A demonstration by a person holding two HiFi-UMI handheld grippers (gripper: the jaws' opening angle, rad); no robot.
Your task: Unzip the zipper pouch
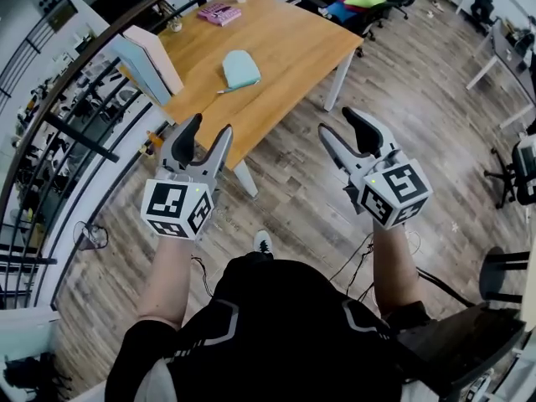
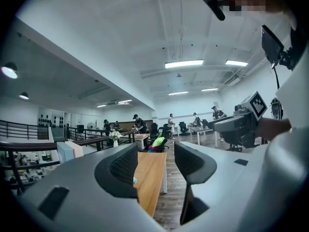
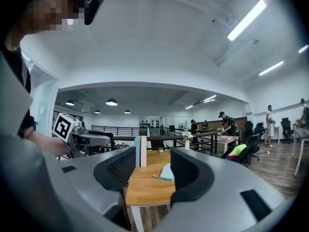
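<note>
We hold the left gripper [image 1: 209,128] and right gripper [image 1: 337,121] at mid-frame, each with jaws apart and nothing between them; the pouch [image 1: 240,69] lies flat on the table [image 1: 289,44] at upper centre, well apart from both
</note>
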